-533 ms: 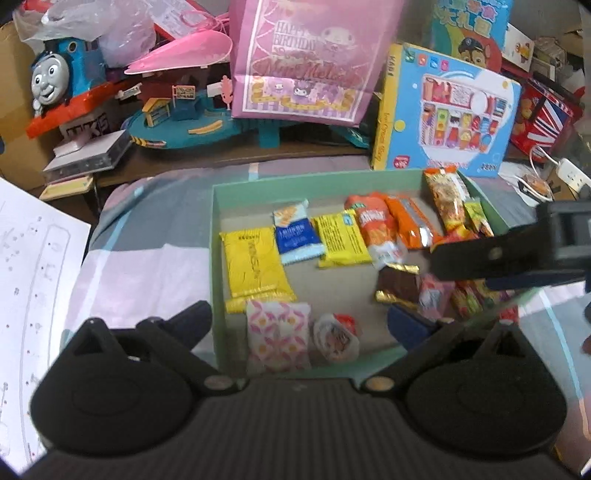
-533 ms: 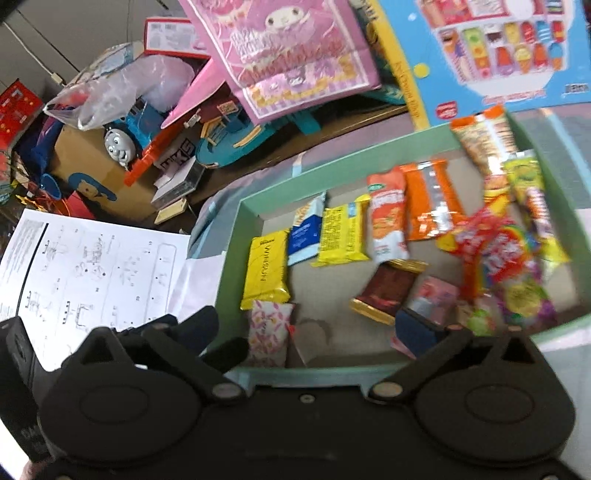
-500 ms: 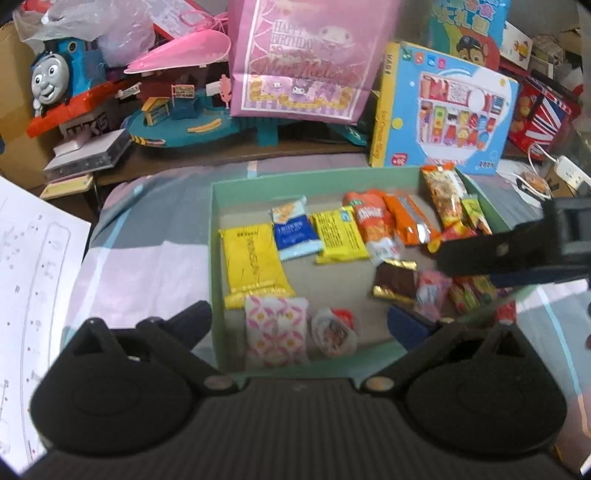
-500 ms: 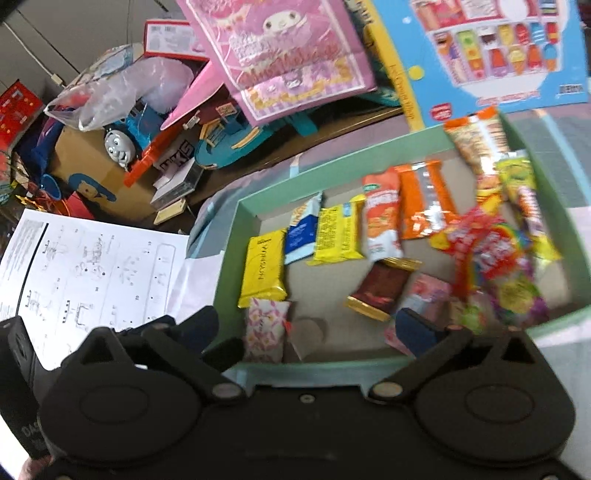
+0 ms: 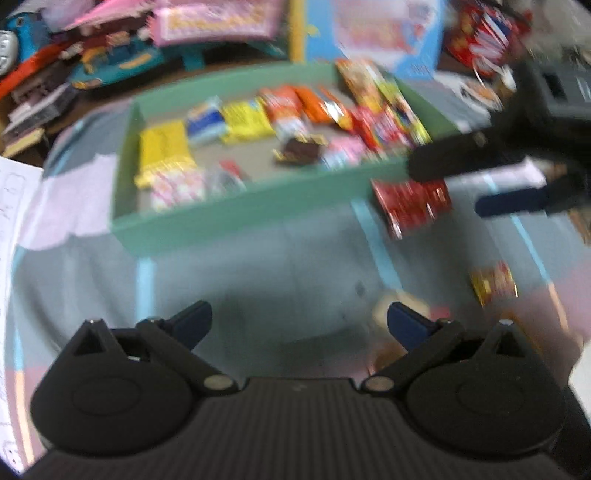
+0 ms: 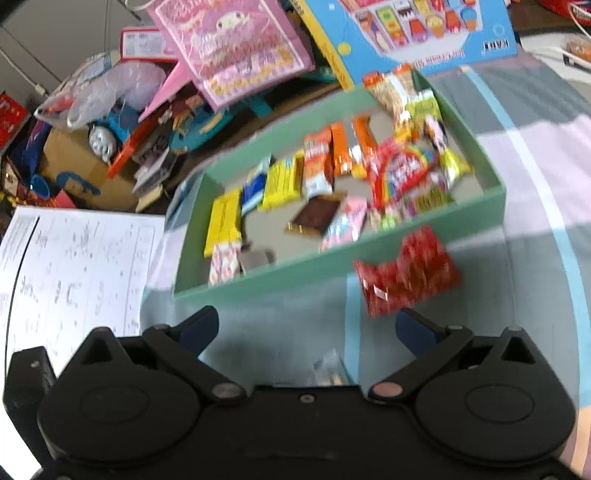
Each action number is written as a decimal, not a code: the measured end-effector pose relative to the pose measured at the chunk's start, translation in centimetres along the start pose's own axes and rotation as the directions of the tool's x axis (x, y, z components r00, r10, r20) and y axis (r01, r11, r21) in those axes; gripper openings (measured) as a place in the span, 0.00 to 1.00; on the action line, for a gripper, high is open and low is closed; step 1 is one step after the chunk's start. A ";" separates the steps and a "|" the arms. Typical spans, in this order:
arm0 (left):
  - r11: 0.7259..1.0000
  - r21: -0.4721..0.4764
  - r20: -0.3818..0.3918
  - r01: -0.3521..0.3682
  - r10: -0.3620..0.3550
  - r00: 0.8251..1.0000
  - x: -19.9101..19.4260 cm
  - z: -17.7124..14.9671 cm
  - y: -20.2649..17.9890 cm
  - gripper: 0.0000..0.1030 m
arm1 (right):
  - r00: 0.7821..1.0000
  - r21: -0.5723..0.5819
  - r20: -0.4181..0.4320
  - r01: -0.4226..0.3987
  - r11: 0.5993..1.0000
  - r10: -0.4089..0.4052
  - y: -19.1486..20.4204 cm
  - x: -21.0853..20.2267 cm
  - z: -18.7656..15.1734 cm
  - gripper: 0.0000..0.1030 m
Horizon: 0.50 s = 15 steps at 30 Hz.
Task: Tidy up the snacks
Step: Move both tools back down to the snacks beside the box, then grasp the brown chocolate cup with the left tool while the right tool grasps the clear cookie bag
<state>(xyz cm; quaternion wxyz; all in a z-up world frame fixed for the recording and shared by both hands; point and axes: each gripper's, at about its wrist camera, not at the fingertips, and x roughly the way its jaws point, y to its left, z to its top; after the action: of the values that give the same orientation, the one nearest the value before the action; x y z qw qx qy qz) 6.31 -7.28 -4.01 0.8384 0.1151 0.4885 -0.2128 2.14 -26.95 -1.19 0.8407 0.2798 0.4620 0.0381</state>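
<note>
A green tray (image 5: 258,206) (image 6: 369,254) on the bedspread holds several snack packets, among them yellow bars (image 6: 223,219), orange packets (image 6: 340,151) and a brown chocolate bar (image 6: 316,216). A red packet (image 5: 412,205) (image 6: 406,273) lies outside the tray against its near right corner. My left gripper (image 5: 299,325) is open and empty over bare bedspread. My right gripper (image 6: 304,328) is open and empty, its fingers (image 5: 461,162) just right of the red packet in the left wrist view. A small red-yellow snack (image 5: 493,282) lies on the bedspread at right.
Toys, a pink gift bag (image 6: 232,48) and a blue toy box (image 6: 417,29) crowd the far side behind the tray. A printed paper sheet (image 6: 70,266) lies at left. A small clear wrapper (image 6: 330,367) lies on the bedspread by my right gripper.
Both grippers have pulled back from over the tray toward the near bedspread. The red packet and small snack outside the tray have come into view. The left view is now motion-blurred.
</note>
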 end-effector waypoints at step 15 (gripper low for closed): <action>0.995 0.101 -0.063 -0.024 0.031 0.998 2.1 -4.0 -4.1 1.00 | 0.999 0.015 -0.041 -0.001 1.000 0.002 -2.1 0.0 -5.0 0.95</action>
<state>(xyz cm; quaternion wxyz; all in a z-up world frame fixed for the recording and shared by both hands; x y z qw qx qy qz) 2.23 -9.86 -7.74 0.8182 0.1707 0.5023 -0.2216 -2.28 -26.50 -4.32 0.8290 0.2854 0.4793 0.0411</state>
